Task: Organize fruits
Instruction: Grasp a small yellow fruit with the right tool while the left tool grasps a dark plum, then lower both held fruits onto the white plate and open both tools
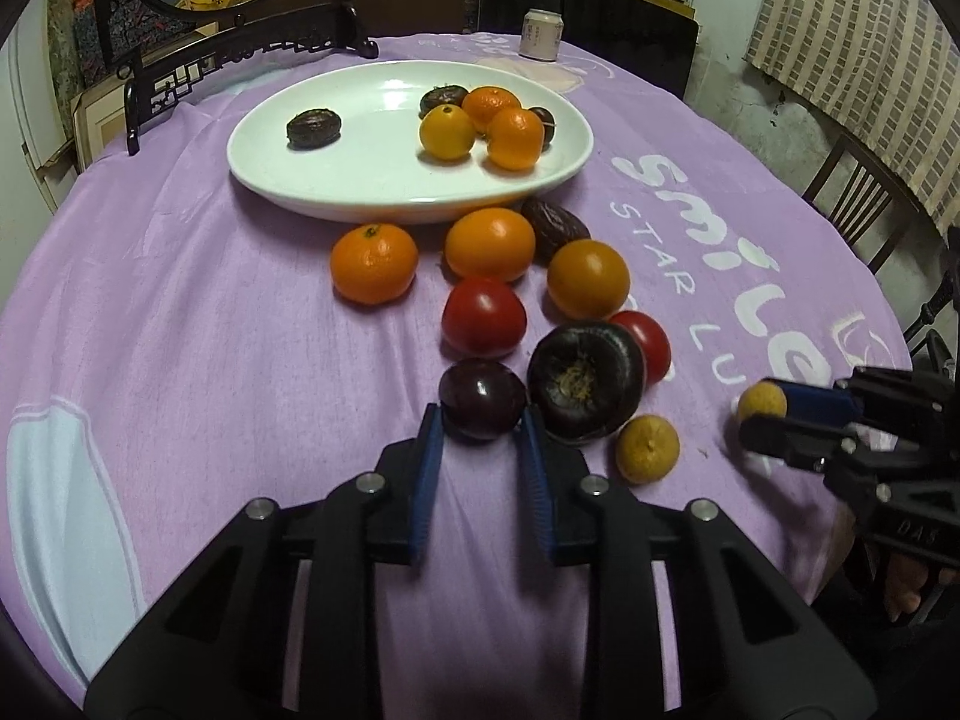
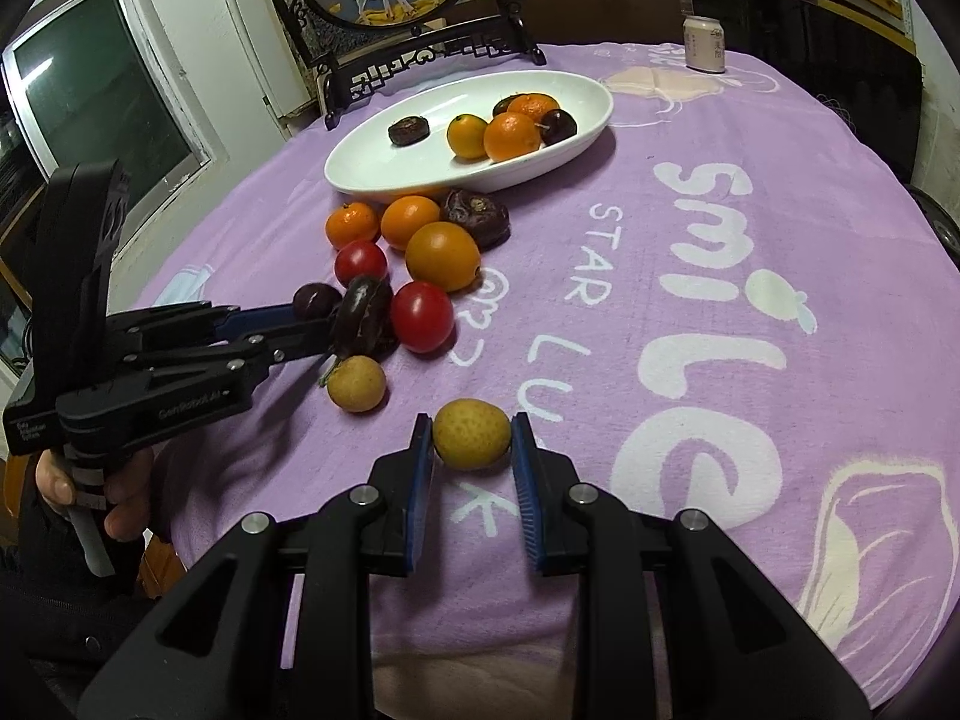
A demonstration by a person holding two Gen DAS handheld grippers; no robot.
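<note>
My left gripper (image 1: 482, 415) is shut on a small dark purple plum (image 1: 482, 399) that rests on the purple cloth, its blue pads against both sides. Beside it lie a large dark fruit (image 1: 585, 381), two red tomatoes (image 1: 483, 317), several oranges (image 1: 373, 264) and a small yellow fruit (image 1: 648, 449). My right gripper (image 2: 471, 420) is shut on another small yellow fruit (image 2: 471, 433), low over the cloth. At the back stands a white oval plate (image 1: 372, 150) with oranges and dark fruits in it. Each gripper shows in the other's view: the right gripper (image 1: 757, 414), the left gripper (image 2: 315, 318).
A drink can (image 1: 540, 33) stands behind the plate. A dark carved stand with a round picture (image 1: 240, 54) fills the back left. A wooden chair (image 1: 858, 204) is off the table's right edge. A person's hand (image 2: 120, 516) holds the left gripper's handle.
</note>
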